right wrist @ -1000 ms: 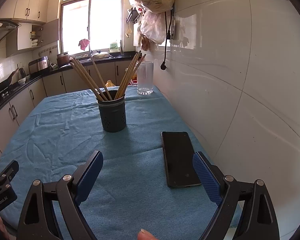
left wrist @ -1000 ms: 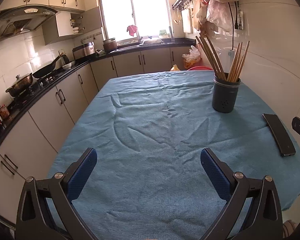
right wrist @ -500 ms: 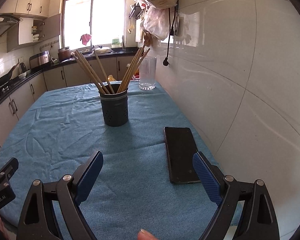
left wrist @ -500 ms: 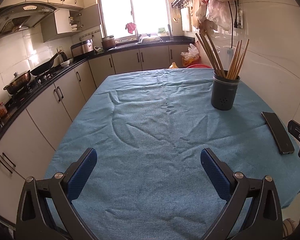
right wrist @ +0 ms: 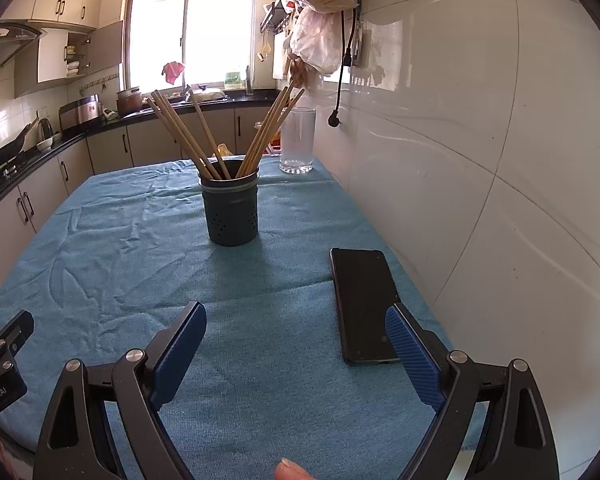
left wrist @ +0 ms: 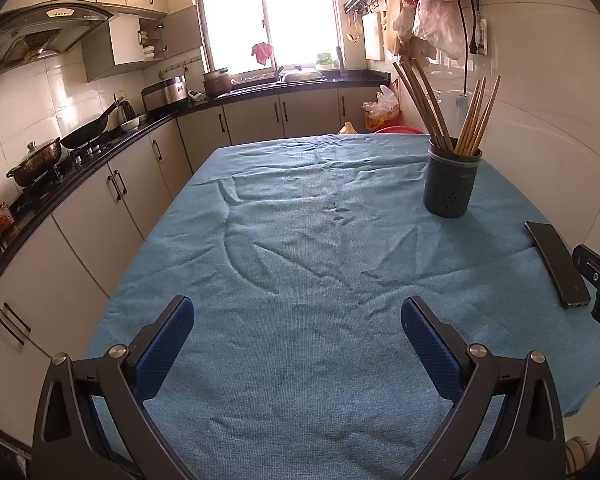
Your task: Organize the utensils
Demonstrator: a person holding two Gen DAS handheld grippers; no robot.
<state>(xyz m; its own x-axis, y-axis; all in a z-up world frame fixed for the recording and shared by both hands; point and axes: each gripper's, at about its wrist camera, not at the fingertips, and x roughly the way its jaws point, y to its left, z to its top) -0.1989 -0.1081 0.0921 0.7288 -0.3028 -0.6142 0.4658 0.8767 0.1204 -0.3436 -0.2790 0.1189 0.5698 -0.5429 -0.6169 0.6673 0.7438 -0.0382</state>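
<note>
The left gripper (left wrist: 298,322) is held low over the wrinkled blue tablecloth (left wrist: 300,248), jaws spread wide, nothing gripped. The right gripper (right wrist: 296,330) is likewise held wide apart and empty. Wooden chopsticks (right wrist: 188,136) are stood in the dark perforated cylindrical holder (right wrist: 230,210), well ahead of the fingers; a black phone (right wrist: 362,300) is seen beside the right fingertip.

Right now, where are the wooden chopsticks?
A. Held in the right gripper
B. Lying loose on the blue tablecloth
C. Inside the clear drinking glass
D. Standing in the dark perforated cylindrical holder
D: the wooden chopsticks fan out of the dark perforated cylindrical holder, and both the right gripper and left gripper are open and empty.
</note>
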